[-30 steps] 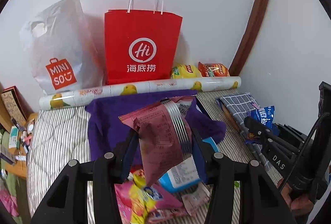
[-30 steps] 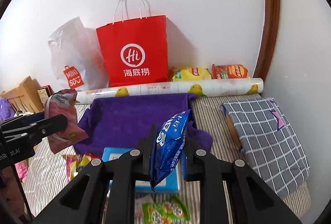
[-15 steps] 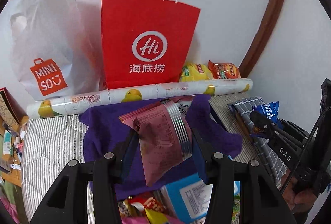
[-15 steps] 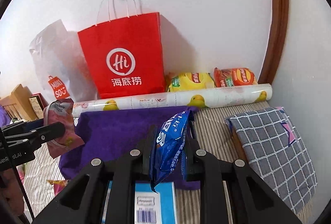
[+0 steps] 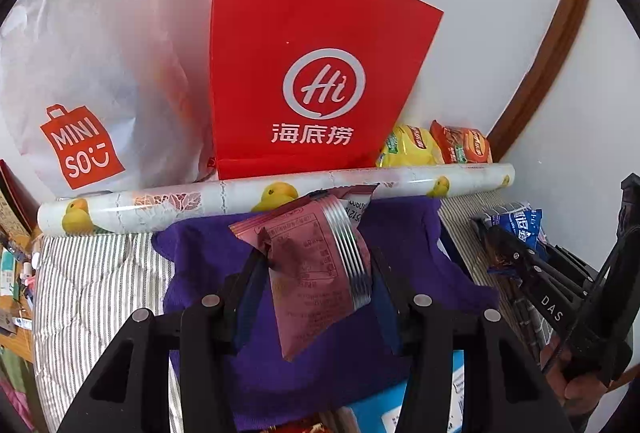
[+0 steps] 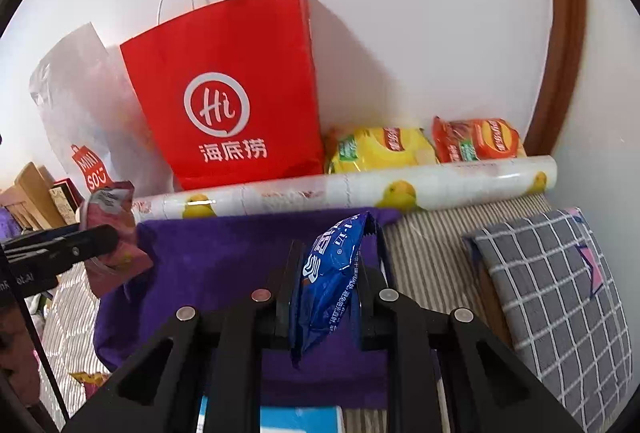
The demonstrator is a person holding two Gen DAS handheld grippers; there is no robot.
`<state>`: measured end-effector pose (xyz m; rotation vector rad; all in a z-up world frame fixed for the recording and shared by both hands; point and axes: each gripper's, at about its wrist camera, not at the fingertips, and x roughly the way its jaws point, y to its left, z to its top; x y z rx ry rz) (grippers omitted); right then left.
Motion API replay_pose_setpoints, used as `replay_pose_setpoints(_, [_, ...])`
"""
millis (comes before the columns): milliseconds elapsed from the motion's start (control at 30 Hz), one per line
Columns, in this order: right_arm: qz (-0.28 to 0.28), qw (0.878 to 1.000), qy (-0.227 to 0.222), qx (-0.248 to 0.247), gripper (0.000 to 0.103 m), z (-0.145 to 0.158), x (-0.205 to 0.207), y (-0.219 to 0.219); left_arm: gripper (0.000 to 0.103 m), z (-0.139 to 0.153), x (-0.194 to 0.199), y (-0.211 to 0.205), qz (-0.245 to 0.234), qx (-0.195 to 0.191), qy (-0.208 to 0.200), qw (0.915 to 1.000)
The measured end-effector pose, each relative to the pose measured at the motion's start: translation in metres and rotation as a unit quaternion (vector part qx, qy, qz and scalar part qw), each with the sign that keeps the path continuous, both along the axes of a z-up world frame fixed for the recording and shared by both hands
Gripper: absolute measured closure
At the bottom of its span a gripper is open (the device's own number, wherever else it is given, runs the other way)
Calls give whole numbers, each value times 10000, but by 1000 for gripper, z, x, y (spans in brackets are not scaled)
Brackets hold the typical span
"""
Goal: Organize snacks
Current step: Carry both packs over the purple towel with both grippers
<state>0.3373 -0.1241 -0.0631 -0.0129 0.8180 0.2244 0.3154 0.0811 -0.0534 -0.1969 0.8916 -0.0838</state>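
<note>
Two wrist views over a striped bed (image 5: 92, 285), facing a white wall.

Left claw (image 5: 316, 269) clenched on a pink snack packet (image 5: 316, 265), held upright and slightly tilted, above a purple cloth (image 5: 420, 273) spread on the bed. In the right view, seen from the side at far left: left claw (image 6: 116, 237) gripping the pink packet (image 6: 108, 209) over the cloth's left edge.

Right claw (image 6: 332, 273) clenched on a blue snack packet (image 6: 328, 273), standing on edge between the fingers, also above the purple cloth (image 6: 208, 265). In the left view, at far right: right claw (image 5: 492, 233) with the blue packet (image 5: 516, 225), just right of the cloth.

Behind the cloth, touching its far edge: a long roll (image 6: 440, 185) printed with yellow ducks, lying across the bed. Behind the roll, against the wall: a red paper bag (image 6: 228, 97) with white handles, upright. Left of the red bag: a white plastic bag (image 5: 80, 73) with an orange logo. Right of the red bag, behind the roll: a yellow chip bag (image 6: 380, 149), then an orange chip bag (image 6: 480, 141) beside it.

Right of the cloth: a grey checked pillow (image 6: 560, 293). Nearer than the cloth, at the bottom edge: part of a blue box (image 6: 300, 421), mostly hidden by the claw.
</note>
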Motion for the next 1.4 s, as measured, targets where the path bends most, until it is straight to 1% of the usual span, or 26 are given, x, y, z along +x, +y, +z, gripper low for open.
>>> replay_pose_setpoints(100, [37, 10000, 15, 17, 84, -3, 5, 4, 55, -8, 5, 5, 56, -67, 92, 9999])
replay_pose_setpoints(300, [102, 9996, 179, 177, 84, -20, 16, 9, 55, -27, 12, 9, 81, -90, 277, 9995])
replay_pose_setpoints(467, [132, 9995, 279, 86, 84, -32, 21, 12, 55, -34, 16, 14, 111, -74, 358, 9993])
replay_pose_setpoints(633, [104, 9991, 418, 10, 84, -43, 22, 10, 55, -42, 20, 24, 154, -325, 561, 9978])
replay_pose_setpoints(967, [130, 9970, 767, 22, 83, -64, 27, 7, 55, -62, 30, 28, 247, -245, 860, 9957])
replay_pose_setpoints(1033, [141, 9965, 820, -47, 83, -67, 28, 7, 55, -67, 31, 27, 243, -243, 942, 9950])
replay_pose_setpoints(1233, [239, 9949, 977, -72, 83, -74, 28, 10, 55, -76, 32, 30, 320, -136, 1058, 9938])
replay_pose_setpoints(1400, [280, 9929, 1156, -92, 83, -81, 31, 13, 55, -85, 37, 30, 362, -146, 1153, 9926])
